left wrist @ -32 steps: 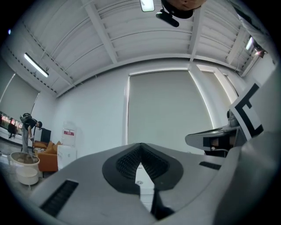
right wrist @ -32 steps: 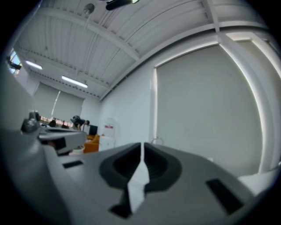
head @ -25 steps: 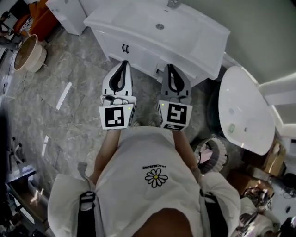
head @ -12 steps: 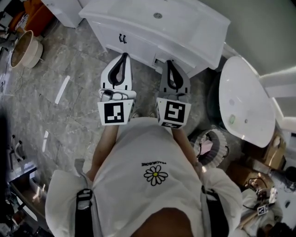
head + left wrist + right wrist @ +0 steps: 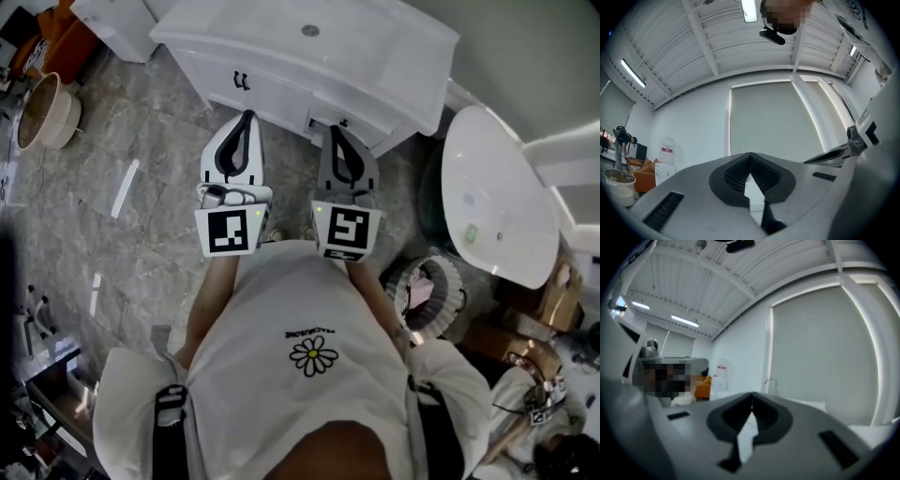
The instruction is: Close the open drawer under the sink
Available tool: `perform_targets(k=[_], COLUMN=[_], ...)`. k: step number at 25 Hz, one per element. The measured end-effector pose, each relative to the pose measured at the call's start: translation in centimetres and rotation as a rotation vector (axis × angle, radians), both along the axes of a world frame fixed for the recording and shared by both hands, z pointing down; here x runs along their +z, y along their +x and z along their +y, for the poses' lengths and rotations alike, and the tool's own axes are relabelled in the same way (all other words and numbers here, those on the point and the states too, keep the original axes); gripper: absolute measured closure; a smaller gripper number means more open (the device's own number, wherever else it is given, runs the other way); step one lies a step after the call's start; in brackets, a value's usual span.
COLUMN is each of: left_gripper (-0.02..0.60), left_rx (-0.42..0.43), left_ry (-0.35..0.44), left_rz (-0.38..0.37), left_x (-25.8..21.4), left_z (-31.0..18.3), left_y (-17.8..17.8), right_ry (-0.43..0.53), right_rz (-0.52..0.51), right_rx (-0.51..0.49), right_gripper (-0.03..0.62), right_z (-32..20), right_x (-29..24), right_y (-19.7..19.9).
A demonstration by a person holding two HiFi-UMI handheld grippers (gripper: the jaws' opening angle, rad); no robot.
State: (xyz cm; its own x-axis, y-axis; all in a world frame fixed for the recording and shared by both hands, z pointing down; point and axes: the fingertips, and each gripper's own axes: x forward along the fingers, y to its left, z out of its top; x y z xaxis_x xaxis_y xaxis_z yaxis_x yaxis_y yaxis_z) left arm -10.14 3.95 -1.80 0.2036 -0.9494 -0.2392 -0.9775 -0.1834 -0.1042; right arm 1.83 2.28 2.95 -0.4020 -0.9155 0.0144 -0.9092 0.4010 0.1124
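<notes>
A grey stone-look tiled floor runs up to a white vanity against a pale wall, under a ribbed white ceiling with strip lights.

The right gripper point(image 5: 335, 131) has its jaws closed tip to tip with nothing between them. It points about level at the vanity front, and its tips are just short of the drawer point(image 5: 321, 114); I cannot tell whether they touch it. The left gripper point(image 5: 247, 118) is likewise pressed closed and empty. It is tipped a little upward and aimed at the cabinet door with the dark handles point(image 5: 241, 82), clear of it.

The drawer sits under the right half of the sink point(image 5: 375, 58), near the vanity's right corner, and stands out a little from the cabinet face. To the right of the vanity is a white oval fixture point(image 5: 497, 206), with a small basket point(image 5: 427, 292) on the floor below it.

The drawer is probably a rigid box on runners, light to move but prone to bind if shoved at one end. Its glossy front looks slippery, so no grip is called for. The best contact is likely the closed right jaws set square against the middle of the front panel, pushing straight in toward the wall.
</notes>
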Motion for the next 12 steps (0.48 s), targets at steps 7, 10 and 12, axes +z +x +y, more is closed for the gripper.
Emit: perform_targets(k=[7,10,12], left_gripper=[0.561,0.561,0.561], left_rx=[0.02,0.023,0.021], left_ry=[-0.005,-0.009,-0.012], left_rz=[0.001,0.003,0.009], left_x=[0.23,0.39,0.5], left_z=[-0.24,-0.31,-0.34], left_y=[0.42,0.31,0.15], right_ry=[-0.025,-0.028,-0.03], right_rz=[0.006,0.012,0.015], right_rx=[0.014,0.016,0.016], right_gripper=[0.564,0.564,0.564], right_z=[0.05,0.06,0.06], right_x=[0.5,0.73,0.92], right_y=[0.38,0.27,0.14])
